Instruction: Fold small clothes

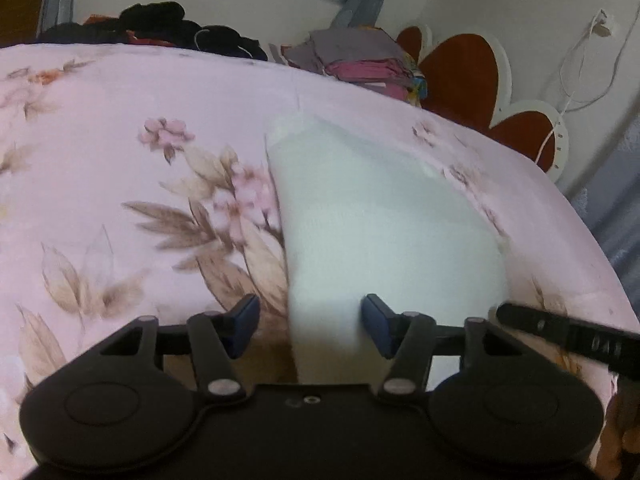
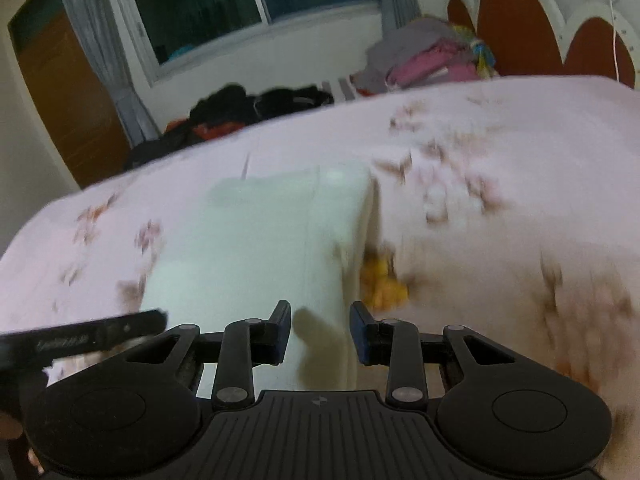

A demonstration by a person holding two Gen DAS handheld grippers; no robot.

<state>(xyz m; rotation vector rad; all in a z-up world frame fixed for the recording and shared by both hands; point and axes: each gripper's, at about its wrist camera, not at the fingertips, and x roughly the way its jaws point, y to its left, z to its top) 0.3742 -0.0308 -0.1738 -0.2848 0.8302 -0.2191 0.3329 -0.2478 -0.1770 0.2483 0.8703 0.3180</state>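
A small pale mint-white garment (image 1: 380, 216) lies flat on the pink floral bedspread (image 1: 120, 120). My left gripper (image 1: 310, 326) is open, its jaws standing over the garment's near left edge. In the right wrist view the same garment (image 2: 256, 248) lies ahead, with its right side folded up into a raised edge. My right gripper (image 2: 320, 334) is open over the garment's near right edge. A yellow patch (image 2: 382, 284) shows on the bed just right of that edge. Neither gripper holds cloth.
A stack of folded grey and pink clothes (image 1: 360, 60) sits at the far side of the bed by the red headboard (image 1: 468, 72). A heap of dark clothes (image 1: 168, 28) lies at the far left. The window (image 2: 248, 0) and curtains are behind.
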